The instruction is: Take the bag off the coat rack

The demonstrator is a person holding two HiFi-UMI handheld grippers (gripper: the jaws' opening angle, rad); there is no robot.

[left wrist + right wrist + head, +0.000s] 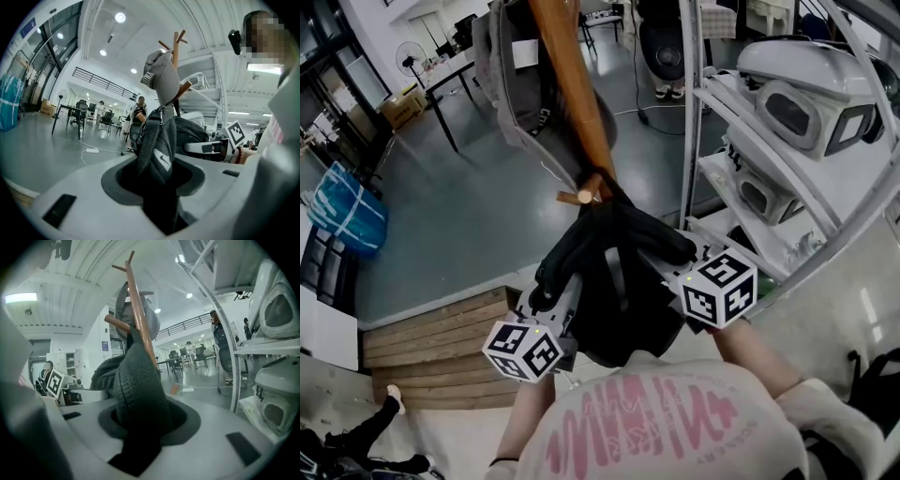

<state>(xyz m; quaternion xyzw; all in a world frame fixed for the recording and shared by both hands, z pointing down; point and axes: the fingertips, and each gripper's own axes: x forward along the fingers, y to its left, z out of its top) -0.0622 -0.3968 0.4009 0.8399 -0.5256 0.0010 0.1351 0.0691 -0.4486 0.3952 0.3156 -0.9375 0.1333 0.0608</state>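
A black bag [614,281] hangs from a short peg [581,195] on the wooden coat rack [572,84], right in front of me. My left gripper [548,298] is shut on the bag's left side. In the left gripper view the jaws [159,187] hold black fabric and a webbing strap [149,140]. On the bag's right side, my right gripper [664,261] is shut too, and in its own view knitted black fabric [140,390] fills the jaws [140,427]. A grey garment [516,75] hangs higher on the rack.
A white metal shelf frame [689,112] holding white machines [806,112] stands close on the right. A wooden platform [441,347] lies under the rack. At the far left sit a blue bag [342,211] and a table [450,75].
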